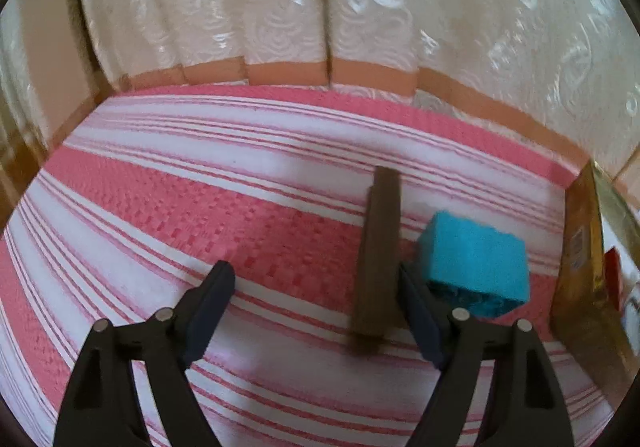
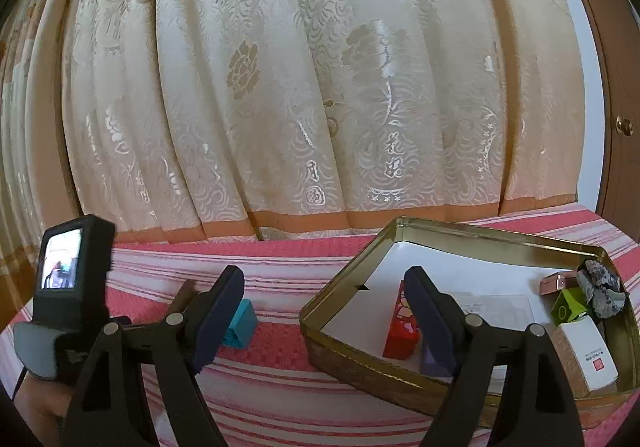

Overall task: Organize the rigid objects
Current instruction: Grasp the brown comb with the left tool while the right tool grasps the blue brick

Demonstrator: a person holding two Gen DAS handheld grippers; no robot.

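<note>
The left gripper [image 1: 316, 299], jaws wide, hovers beside the long brown wooden stick [image 1: 378, 259], lined up to straddle it. The right gripper [image 2: 324, 311], jaws wide and empty, waits above the gold-rimmed metal tin [image 2: 340, 287], where sorted pieces collect.

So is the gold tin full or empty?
Partly full: the gold tin holds a red box, a grey rock and more boxes, with bare white floor between.
</note>
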